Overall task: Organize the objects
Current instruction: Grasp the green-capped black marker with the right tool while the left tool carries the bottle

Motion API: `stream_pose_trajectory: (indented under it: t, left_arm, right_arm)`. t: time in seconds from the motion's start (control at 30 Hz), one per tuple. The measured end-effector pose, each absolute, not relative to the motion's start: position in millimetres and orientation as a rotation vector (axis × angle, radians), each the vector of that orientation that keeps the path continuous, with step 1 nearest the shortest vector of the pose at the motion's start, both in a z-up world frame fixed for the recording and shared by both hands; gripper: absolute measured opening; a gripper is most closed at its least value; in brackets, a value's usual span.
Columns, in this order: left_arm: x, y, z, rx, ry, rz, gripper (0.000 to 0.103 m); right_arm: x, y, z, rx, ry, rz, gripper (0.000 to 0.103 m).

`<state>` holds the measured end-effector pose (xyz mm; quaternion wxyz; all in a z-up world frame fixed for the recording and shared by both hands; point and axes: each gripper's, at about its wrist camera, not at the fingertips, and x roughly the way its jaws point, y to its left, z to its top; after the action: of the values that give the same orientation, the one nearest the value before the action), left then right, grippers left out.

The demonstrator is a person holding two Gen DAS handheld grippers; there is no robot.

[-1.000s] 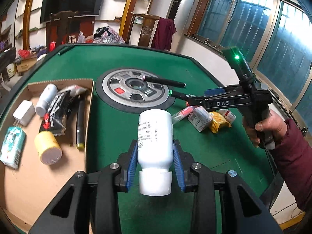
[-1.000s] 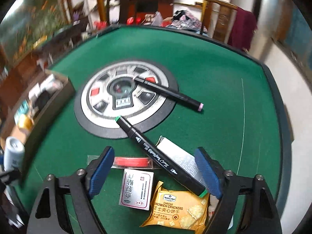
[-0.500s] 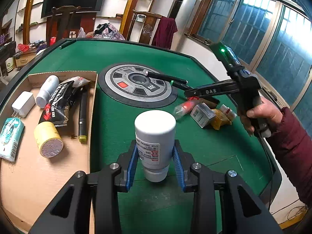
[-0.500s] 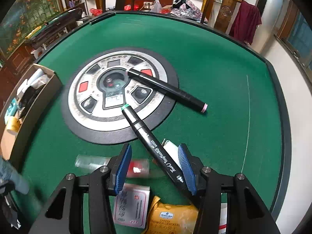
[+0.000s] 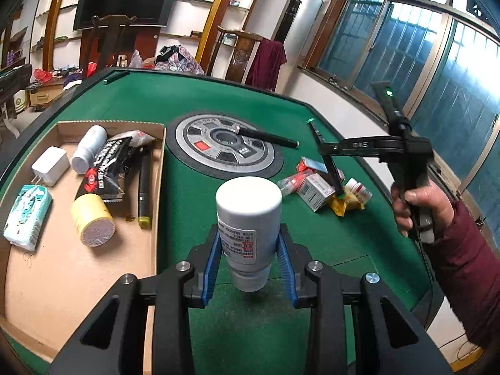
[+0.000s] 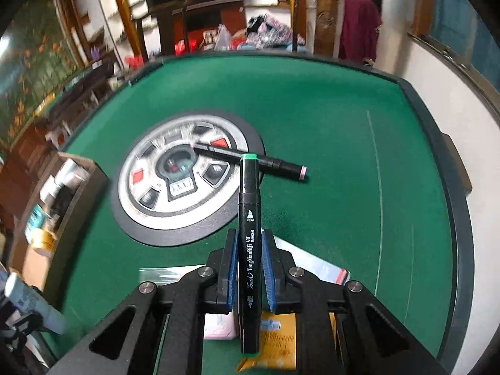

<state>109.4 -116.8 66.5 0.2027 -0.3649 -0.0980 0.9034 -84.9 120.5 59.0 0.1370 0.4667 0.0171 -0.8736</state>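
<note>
My left gripper [image 5: 250, 259] is shut on a white bottle [image 5: 248, 218] and holds it above the green table, just right of the cardboard box [image 5: 157, 168]. My right gripper [image 6: 248, 268] is shut on a black marker with green ends [image 6: 249, 218], lifted off the table; it also shows in the left wrist view [image 5: 328, 162]. A second black marker with a pink end [image 6: 250, 159] lies across the round centre panel [image 6: 184, 178]. Below the right gripper lie a cracker packet [image 6: 278, 343], a small box and a clear packet.
The box holds a white charger [image 5: 50, 165], a white bottle [image 5: 89, 148], a black snack bag [image 5: 106, 165], a yellow roll [image 5: 92, 220], a tissue pack [image 5: 28, 215] and a dark marker [image 5: 144, 184]. Loose items [image 5: 322, 187] lie at the table's right.
My right gripper shut on the green-ended marker and lifted it off the pile. My left gripper raised the white bottle and tilted it more upright.
</note>
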Motion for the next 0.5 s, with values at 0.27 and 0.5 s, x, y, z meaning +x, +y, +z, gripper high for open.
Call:
stream_pose_trajectory:
  t: [0.27, 0.5]
  left_arm:
    - [139.1, -140.9, 99.6, -0.874, -0.307, 2.552, 0.033]
    - [162.3, -192.0, 115.6, -0.859, -0.274, 2.686, 0.033]
  right_arm:
    - [-29.4, 107.8, 114.4, 1.120, -0.089, -2.531, 0.016]
    - [13.0, 51.0, 140.9, 1.011, -0.085, -2.398, 0.016]
